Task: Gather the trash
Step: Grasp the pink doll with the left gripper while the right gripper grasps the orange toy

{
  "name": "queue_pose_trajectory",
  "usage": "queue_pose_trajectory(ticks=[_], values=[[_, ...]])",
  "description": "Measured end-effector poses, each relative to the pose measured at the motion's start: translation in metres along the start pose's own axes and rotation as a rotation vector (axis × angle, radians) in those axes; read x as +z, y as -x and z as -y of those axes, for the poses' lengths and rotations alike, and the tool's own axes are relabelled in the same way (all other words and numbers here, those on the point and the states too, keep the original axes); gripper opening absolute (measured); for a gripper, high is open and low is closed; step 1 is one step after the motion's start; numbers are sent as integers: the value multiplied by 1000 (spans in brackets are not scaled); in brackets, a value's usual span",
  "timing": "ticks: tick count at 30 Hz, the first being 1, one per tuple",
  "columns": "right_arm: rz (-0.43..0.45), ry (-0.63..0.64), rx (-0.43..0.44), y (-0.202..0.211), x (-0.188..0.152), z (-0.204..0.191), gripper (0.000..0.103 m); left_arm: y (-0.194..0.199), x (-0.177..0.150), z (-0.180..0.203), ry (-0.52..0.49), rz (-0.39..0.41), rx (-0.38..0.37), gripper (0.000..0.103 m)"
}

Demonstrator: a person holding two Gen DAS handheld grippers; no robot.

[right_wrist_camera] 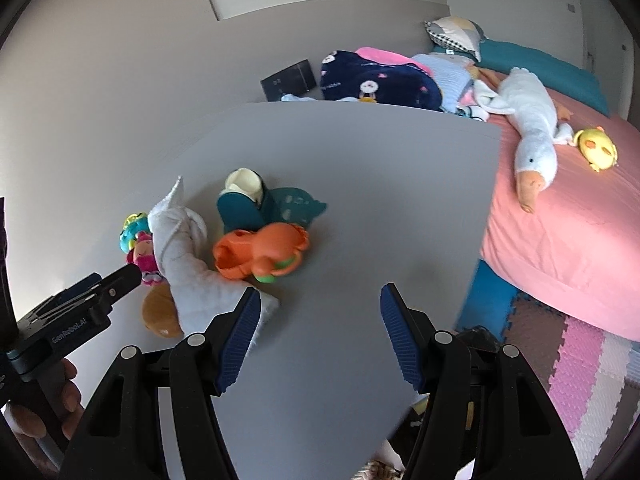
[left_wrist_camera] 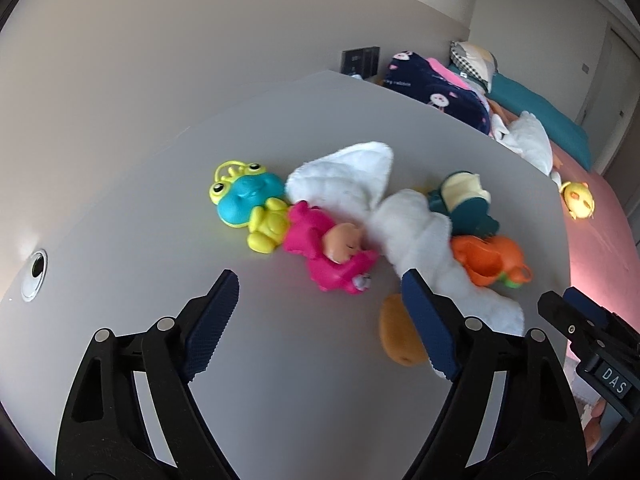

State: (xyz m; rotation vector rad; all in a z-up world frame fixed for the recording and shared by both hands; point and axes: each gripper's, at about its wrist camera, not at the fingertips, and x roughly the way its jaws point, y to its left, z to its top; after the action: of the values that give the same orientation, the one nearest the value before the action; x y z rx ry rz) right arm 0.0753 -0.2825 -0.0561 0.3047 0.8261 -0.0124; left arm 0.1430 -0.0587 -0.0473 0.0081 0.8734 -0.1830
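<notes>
A pile of toys lies on the grey table (left_wrist_camera: 160, 208). A white plush goose (left_wrist_camera: 416, 232) with an orange beak (left_wrist_camera: 396, 336) stretches across it. Around it are a blue and yellow frog toy (left_wrist_camera: 248, 200), a pink baby doll (left_wrist_camera: 328, 256), a teal Snorlax figure (left_wrist_camera: 464, 200) and an orange toy (left_wrist_camera: 488, 260). My left gripper (left_wrist_camera: 320, 320) is open and empty above the table, just in front of the doll. My right gripper (right_wrist_camera: 316, 336) is open and empty over bare table, right of the goose (right_wrist_camera: 180, 248) and the orange toy (right_wrist_camera: 260, 256).
A bed with a pink cover (right_wrist_camera: 560, 240) stands right of the table (right_wrist_camera: 380, 200), with a plush goose (right_wrist_camera: 532, 120), a yellow chick (right_wrist_camera: 598, 148) and a dark blue blanket (right_wrist_camera: 376, 80). Foam mats (right_wrist_camera: 580, 368) cover the floor. A cable hole (left_wrist_camera: 34, 276) sits at the table's left.
</notes>
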Motion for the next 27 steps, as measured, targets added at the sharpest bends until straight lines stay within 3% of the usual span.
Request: queue_pose_trajectory(ticks=[10,23,27], values=[[-28,32,31,-27,15,-25,63,-22,10,-9,24,-31,-12,76],[-36,131,-18,-59,22,-49,63,-39,24,-17,60,-51,-47,76],[-34,127,-22,-58,21,-47,60,-42,25,-19,69,-51,-67,64]])
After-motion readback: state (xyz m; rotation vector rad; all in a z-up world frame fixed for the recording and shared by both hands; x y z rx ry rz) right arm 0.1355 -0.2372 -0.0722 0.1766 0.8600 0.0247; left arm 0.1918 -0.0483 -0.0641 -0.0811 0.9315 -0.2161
